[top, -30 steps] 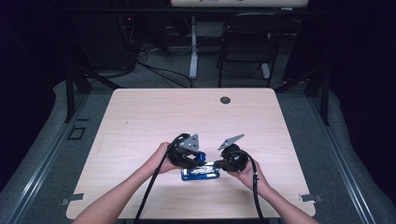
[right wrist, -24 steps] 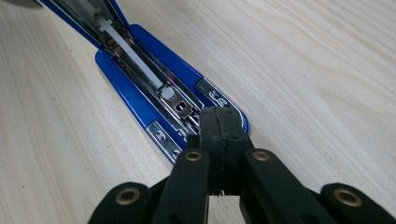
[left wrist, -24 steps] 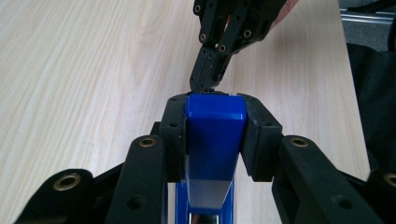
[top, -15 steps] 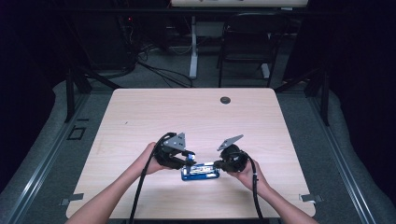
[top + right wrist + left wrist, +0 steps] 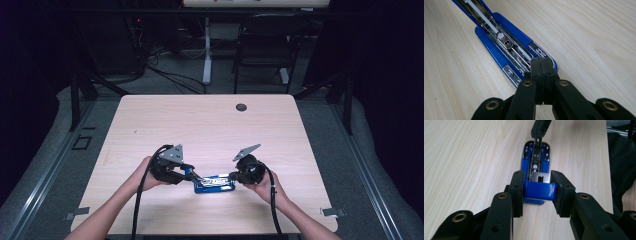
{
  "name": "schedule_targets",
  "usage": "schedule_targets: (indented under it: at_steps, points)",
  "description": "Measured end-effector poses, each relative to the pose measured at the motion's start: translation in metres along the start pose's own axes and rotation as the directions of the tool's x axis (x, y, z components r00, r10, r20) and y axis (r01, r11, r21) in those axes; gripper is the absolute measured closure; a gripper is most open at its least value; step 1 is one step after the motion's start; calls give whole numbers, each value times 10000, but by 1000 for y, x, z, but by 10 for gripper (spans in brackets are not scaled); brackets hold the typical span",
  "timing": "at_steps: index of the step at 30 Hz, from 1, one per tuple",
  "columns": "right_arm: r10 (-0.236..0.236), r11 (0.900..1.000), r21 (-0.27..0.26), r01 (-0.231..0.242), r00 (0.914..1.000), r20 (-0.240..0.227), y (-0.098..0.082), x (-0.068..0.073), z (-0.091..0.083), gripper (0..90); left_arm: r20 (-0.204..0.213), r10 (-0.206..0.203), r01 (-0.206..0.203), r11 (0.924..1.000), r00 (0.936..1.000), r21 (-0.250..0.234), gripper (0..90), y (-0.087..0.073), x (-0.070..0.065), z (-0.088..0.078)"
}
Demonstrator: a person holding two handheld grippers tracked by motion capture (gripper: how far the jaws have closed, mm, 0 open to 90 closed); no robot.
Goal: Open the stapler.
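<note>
Tongs first: my left gripper [image 5: 537, 192] clamps the blue rear end of the opened stapler [image 5: 535, 162], and my right gripper [image 5: 541, 68], jaws pressed together, pins its front tip on the table [image 5: 210, 125], near my edge. Risk, as I judge it: the narrow tip could slip from under the closed jaws, letting the sprung metal magazine [image 5: 510, 47] snap or the stapler skid.

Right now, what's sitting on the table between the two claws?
A blue stapler, opened up, lies between the left claw and the right claw; the high view shows this.
</note>
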State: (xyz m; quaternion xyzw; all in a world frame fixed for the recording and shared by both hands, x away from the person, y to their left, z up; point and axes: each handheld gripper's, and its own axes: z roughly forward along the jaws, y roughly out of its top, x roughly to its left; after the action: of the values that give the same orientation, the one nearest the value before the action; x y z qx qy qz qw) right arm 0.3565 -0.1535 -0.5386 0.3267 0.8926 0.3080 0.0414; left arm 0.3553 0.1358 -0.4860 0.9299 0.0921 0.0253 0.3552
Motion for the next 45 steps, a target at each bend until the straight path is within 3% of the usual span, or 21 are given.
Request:
schedule_targets:
  at_steps: [4,9,13,16,23,31,38,45]
  points:
    - [20,10000,6,-20,10000,-67,0,-1,0,900,-50,-74,76,9991,10000,413,655,-11,1,-2]
    - [-2,10000,51,2,10000,-63,0,-1,0,900,137,-639,625,9946,9979,830,650,-33,6,0]
    - [134,9999,8,-134,9998,-122,0,-2,0,900,193,-612,589,9927,9979,1048,646,-36,7,1]
    - [94,10000,23,-94,9999,-113,1,-2,0,900,118,-503,480,9873,9987,1512,646,-40,8,5]
    - [59,10000,48,-58,9999,-126,1,-3,0,900,224,-697,654,9855,9973,1564,644,-46,11,8]
    - [64,9999,80,-63,9998,-193,1,-3,0,900,397,-966,872,9775,9945,1922,643,-53,16,14]
    - [76,10000,39,-75,9997,-229,1,-4,0,900,222,-1142,1065,9694,9932,2213,632,-58,20,22]
    - [128,9999,100,-125,9995,-278,1,-5,0,900,166,-1234,1168,9688,9922,2184,622,-60,25,25]
